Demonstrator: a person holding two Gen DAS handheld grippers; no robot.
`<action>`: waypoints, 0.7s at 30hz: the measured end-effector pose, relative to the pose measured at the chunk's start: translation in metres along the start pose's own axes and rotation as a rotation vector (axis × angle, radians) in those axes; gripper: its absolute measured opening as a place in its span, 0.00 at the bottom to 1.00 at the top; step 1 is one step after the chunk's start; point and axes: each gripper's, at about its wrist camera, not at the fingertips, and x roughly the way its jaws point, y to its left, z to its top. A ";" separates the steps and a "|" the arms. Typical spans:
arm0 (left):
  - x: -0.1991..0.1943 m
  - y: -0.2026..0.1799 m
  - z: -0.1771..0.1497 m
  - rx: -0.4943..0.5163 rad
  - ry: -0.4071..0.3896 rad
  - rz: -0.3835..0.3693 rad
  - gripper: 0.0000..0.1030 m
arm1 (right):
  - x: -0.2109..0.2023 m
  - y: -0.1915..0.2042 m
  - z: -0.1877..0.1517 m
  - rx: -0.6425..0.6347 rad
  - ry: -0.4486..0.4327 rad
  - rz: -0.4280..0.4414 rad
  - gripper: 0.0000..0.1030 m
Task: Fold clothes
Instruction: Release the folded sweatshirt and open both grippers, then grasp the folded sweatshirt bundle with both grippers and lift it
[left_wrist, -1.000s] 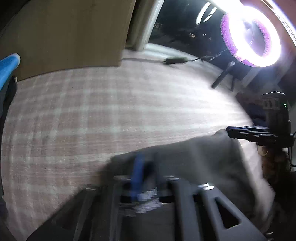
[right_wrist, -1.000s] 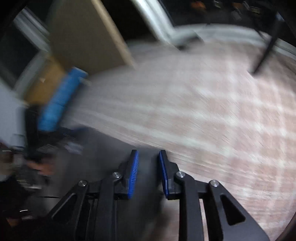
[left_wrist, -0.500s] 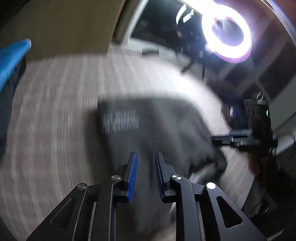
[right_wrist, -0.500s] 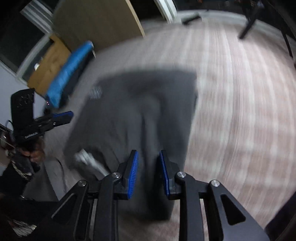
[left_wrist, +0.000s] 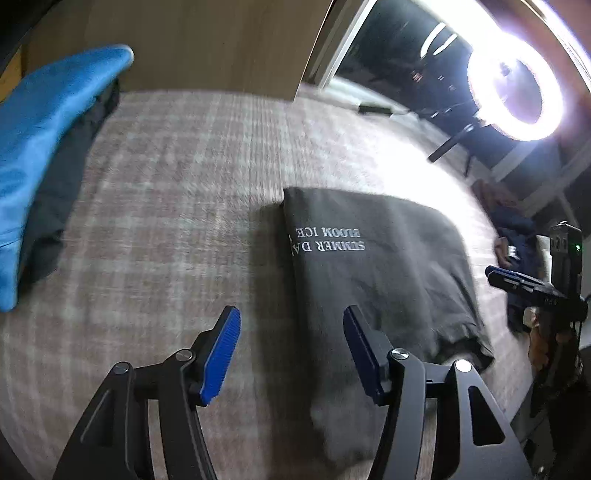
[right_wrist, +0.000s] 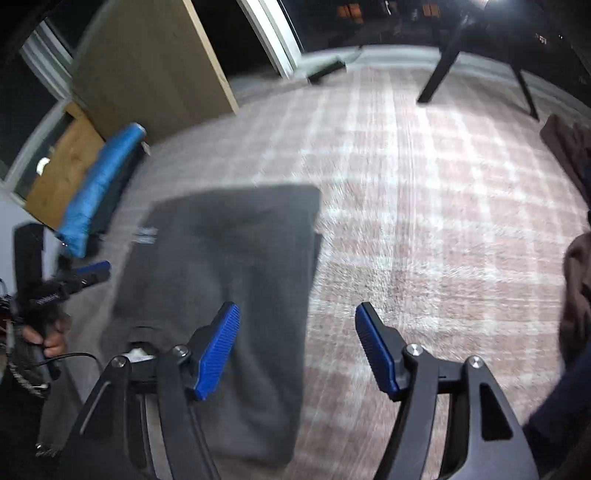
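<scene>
Pink-and-white plaid bed cover (left_wrist: 177, 206) under a bright ring light (left_wrist: 515, 96) at the far right, wooden panel (left_wrist: 207, 40) along the far edge, dark window beyond

Dark grey T-shirt (left_wrist: 373, 269) lying folded flat on the plaid cover, roughly mid-scene, white lettering (left_wrist: 325, 238) upside down near its far left corner; near end loose and rumpled, blurred

Left gripper (left_wrist: 291, 354) low in its own view, pointed steeply down, jaws opening and already wide, blue pads clear of cloth; left fold edge of the T-shirt seen in the gap between them, not pinched. Nothing held

Right gripper (right_wrist: 297, 350) likewise tilted down, jaws opening, wide apart; T-shirt (right_wrist: 229, 280) under and behind its left finger, right finger over bare plaid cover (right_wrist: 424, 221). No pad pressing on the fabric, nothing held

Blue cloth (left_wrist: 40, 140) draped over something dark at the far left of the bed; same blue cloth (right_wrist: 99, 184) visible from the right wrist view. Brown garments (right_wrist: 576, 288) piled at the right edge of that view. Black tripod legs (right_wrist: 443, 70) at the far side

Each gripper visible from the other's camera: right gripper at the right edge of the left view, left gripper with a hand (right_wrist: 44, 336) on its handle at the left edge of the right view, both just beside the T-shirt's sides

Much of the cover motion-blurred, detail soft
</scene>
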 end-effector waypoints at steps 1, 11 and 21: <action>0.007 -0.001 0.001 -0.005 0.018 0.001 0.54 | 0.007 -0.001 0.000 0.006 0.020 -0.001 0.63; 0.023 -0.032 -0.007 0.067 0.068 0.107 0.55 | 0.015 0.022 -0.016 0.000 0.073 -0.023 0.63; 0.027 -0.053 -0.027 0.084 0.128 0.157 0.57 | 0.019 0.041 -0.033 -0.093 0.053 -0.091 0.69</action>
